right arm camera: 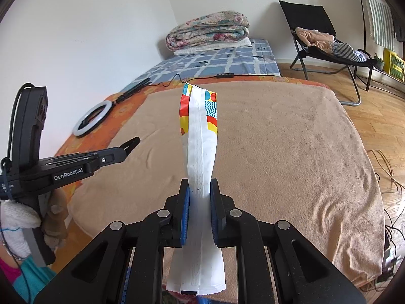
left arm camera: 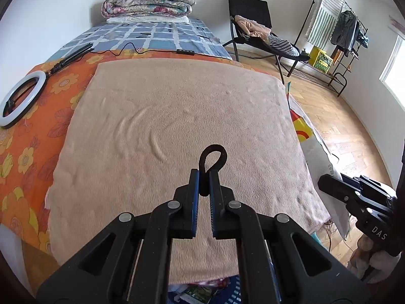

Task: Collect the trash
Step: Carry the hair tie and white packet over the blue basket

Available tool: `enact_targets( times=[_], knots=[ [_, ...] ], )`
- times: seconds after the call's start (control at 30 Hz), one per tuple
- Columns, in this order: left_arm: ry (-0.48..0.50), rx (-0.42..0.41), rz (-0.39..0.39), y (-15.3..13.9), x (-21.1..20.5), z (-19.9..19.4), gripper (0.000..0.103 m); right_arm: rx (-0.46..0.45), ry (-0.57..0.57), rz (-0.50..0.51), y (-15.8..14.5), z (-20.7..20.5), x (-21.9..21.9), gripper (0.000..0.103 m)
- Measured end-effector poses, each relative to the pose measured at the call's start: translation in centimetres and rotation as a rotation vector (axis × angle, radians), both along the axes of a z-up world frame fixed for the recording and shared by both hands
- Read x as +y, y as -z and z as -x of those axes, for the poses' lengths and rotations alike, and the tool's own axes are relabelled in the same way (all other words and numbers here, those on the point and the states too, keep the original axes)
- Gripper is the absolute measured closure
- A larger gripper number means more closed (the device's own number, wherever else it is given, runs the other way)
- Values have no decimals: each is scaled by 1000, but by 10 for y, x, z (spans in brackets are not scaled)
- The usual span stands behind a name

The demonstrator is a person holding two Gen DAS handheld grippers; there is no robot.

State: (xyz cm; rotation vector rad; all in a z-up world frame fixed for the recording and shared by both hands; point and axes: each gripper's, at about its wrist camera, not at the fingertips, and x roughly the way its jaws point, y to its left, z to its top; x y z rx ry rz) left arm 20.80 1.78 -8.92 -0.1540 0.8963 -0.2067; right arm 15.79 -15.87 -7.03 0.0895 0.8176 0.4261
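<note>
While the left claw (left arm camera: 204, 174) is clamped shut on a thin black loop (left arm camera: 212, 157) that sticks up past its fingertips, the right claw (right arm camera: 200, 187) is closed on a flattened snack wrapper (right arm camera: 200, 139), white down its length with a red, yellow and blue pattern at the far end. The wrapper stands up between the blue pads (right arm camera: 185, 215) and reaches both ways, its plain end hanging back under the claw. Both claws hover over a tan blanket (left arm camera: 177, 116) spread across the near part of the bed (left arm camera: 162, 34); neither the loop nor the wrapper touches it. In the right wrist view the left claw shows from the side at the left edge, held by a hand in a white glove (right arm camera: 15, 217). Beyond the blanket lies an orange flowered sheet (left arm camera: 27, 131) with a ring light (left arm camera: 21, 98) on it, its cable trailing across the bed. Farther back a folded floral quilt (left arm camera: 149, 0) sits on the blue checked cover. A black folding chair (left arm camera: 253, 22) with clothes on it stands on the wooden floor (left arm camera: 336, 124), and a clothes rack (left arm camera: 336, 35) lies beyond.
</note>
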Motion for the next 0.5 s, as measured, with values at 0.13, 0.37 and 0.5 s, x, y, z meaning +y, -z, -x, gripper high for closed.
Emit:
enact_targets(
  times=[0.13, 0.37, 0.5],
  knots=[
    [6, 14, 15, 1, 4, 35, 97, -6, -39, -10, -6, 27, 5, 90],
    [1, 44, 53, 12, 12, 84, 97, 9, -95, -24, -6, 74, 9, 90],
    [-5, 64, 67, 22, 13, 107, 97, 42, -130, -24, 5, 100, 13, 90]
  ],
)
